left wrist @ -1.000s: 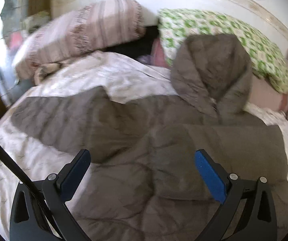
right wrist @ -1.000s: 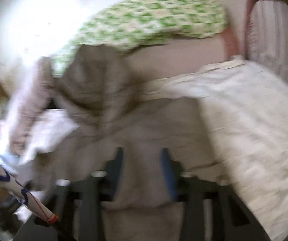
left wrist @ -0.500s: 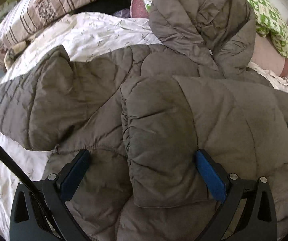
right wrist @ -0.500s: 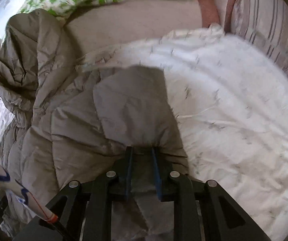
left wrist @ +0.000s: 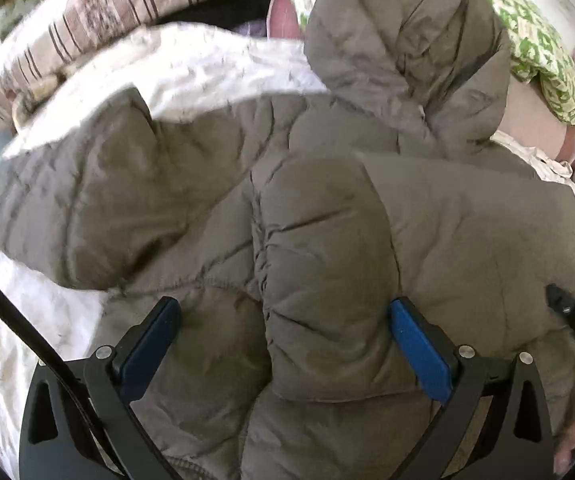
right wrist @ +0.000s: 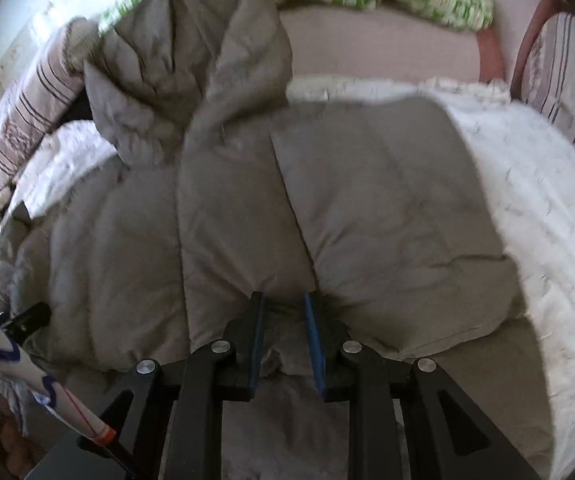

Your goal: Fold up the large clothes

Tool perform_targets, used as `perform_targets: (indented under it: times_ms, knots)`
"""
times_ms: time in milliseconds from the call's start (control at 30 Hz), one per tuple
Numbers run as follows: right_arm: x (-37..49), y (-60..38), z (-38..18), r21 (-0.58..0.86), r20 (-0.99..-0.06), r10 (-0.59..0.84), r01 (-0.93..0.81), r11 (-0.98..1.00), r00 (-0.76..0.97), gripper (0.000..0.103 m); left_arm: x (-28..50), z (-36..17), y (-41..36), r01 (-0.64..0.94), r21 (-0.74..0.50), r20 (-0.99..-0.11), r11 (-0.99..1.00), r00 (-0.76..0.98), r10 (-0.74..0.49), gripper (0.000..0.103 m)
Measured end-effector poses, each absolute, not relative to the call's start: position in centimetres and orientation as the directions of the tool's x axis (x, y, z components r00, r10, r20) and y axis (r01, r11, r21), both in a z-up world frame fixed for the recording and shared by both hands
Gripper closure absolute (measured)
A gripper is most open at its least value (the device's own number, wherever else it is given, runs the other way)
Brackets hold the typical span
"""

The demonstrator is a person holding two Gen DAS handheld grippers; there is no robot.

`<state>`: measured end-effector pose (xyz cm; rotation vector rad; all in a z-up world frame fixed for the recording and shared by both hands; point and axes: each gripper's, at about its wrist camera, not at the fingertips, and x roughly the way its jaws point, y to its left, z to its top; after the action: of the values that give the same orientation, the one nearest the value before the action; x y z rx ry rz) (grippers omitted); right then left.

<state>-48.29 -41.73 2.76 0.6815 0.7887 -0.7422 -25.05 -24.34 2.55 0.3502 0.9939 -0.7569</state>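
A grey-brown puffer jacket (left wrist: 327, 240) lies spread on the white bedspread (left wrist: 15, 320), filling most of what both cameras see. The left gripper (left wrist: 285, 336) hangs over it with its jaws spread wide; between and just ahead of the blue pads (left wrist: 419, 348) lies a folded-over sleeve (left wrist: 327, 264), its gathered edge running along the middle of the gap, and neither pad presses on the cloth. Ahead of this gripper the hood (left wrist: 407, 40) rests against a green-and-white pillow (left wrist: 543, 60); ahead to its left the other sleeve (left wrist: 67, 200) stretches out flat, with a striped pillow (left wrist: 99, 20) beyond it. The right gripper (right wrist: 285, 340) has its jaws drawn close together, pinching a bunched fold of the jacket (right wrist: 367, 208) between the pads (right wrist: 313, 344); the cloth puckers right at their tips. Ahead of it lies the folded panel of the jacket, farther ahead to its left the hood (right wrist: 191, 60), and to its right bare bedspread (right wrist: 547, 220). At the right edge of the left view the tip of the right gripper shows, resting on the jacket.
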Motion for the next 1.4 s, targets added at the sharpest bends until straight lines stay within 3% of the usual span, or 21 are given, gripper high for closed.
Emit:
perform_targets:
  times_ms: [267,333,667,867,967,1133,1400]
  knots:
    - [-49.0,-40.4,5.3,0.283,-0.753,-0.357,0.762,0.583,0.553,0.08,-25.4,3.3,-24.1,0.713,-0.068,-0.825,0.697,0.353,-0.442,0.0]
    - [-48.4,-39.2,6.5,0.266,-0.731,-0.368,0.737,0.621,0.574,0.071,-25.4,3.7,-23.7,0.706,-0.065,-0.815,0.705,0.37,-0.446,0.0]
    - [-44.7,-36.4,3.5,0.167,-0.799,-0.309,0.683,0.711,0.516,0.065,-24.7,2.4,-23.7,0.693,-0.048,-0.847,0.719,0.354,-0.397,0.0]
    - [-46.2,-35.4,5.4,0.209,-0.743,-0.333,0.675,0.708,0.58,0.063,-24.4,5.5,-22.0,0.693,-0.099,-0.794,0.714,0.378,-0.477,0.0]
    - [-45.8,-34.3,6.1,0.189,-0.729,-0.335,0.646,0.739,0.596,0.054,-23.3,7.0,-20.5,0.674,-0.119,-0.772,0.729,0.399,-0.495,0.0]
    - [-43.6,-33.6,3.3,0.119,-0.811,-0.288,0.626,0.77,0.509,0.046,-19.9,8.5,-17.1,0.611,-0.096,-0.742,0.786,0.483,-0.466,0.0]
    - [-43.3,-33.2,3.3,0.093,-0.808,-0.307,0.623,0.777,0.503,0.039,-11.1,8.0,-7.9,0.417,-0.163,-0.734,0.894,0.555,-0.392,0.0]
